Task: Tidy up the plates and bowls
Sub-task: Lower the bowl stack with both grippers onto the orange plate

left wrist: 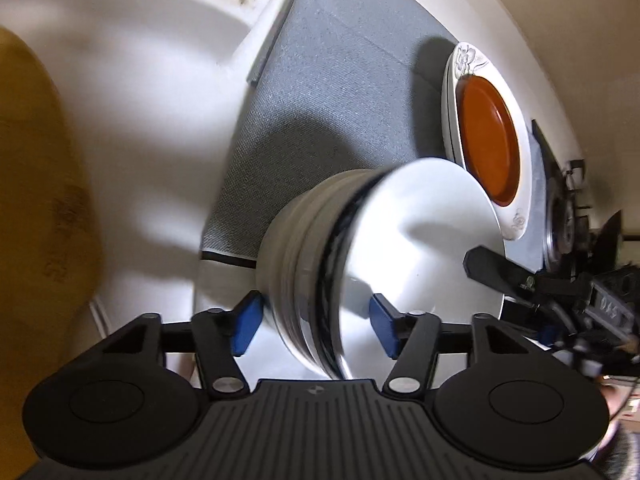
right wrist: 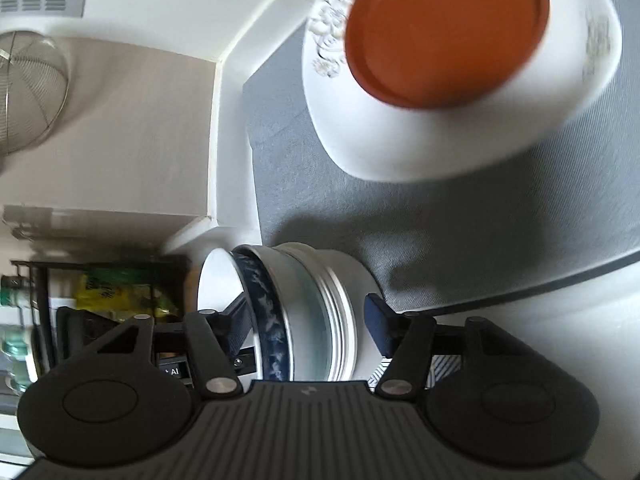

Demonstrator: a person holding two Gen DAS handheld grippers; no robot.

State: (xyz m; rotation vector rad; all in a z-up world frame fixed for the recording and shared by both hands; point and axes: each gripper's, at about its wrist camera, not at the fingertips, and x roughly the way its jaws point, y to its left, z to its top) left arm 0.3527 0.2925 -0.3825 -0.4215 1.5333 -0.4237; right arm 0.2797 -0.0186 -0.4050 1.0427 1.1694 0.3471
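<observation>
A stack of nested bowls (left wrist: 360,256), white on top with a dark blue patterned one beneath, stands on a grey mat (left wrist: 332,92). My left gripper (left wrist: 316,324) straddles the stack's near rim, blue pads wide on either side, open. My right gripper (right wrist: 304,328) straddles the same stack (right wrist: 296,316) from the other side, also open; its black finger (left wrist: 492,270) shows over the top bowl in the left wrist view. Beyond, an orange plate (left wrist: 488,140) lies on white flowered plates (left wrist: 464,60); the orange plate (right wrist: 444,28) and white plates (right wrist: 384,136) show in the right wrist view too.
White counter and wall (left wrist: 160,100) border the mat. A gas hob (left wrist: 560,216) is past the plates. A wire strainer (right wrist: 28,96) hangs on the wall; a black rack with bottles and yellow packets (right wrist: 100,288) stands nearby. A yellow object (left wrist: 36,240) fills the left edge.
</observation>
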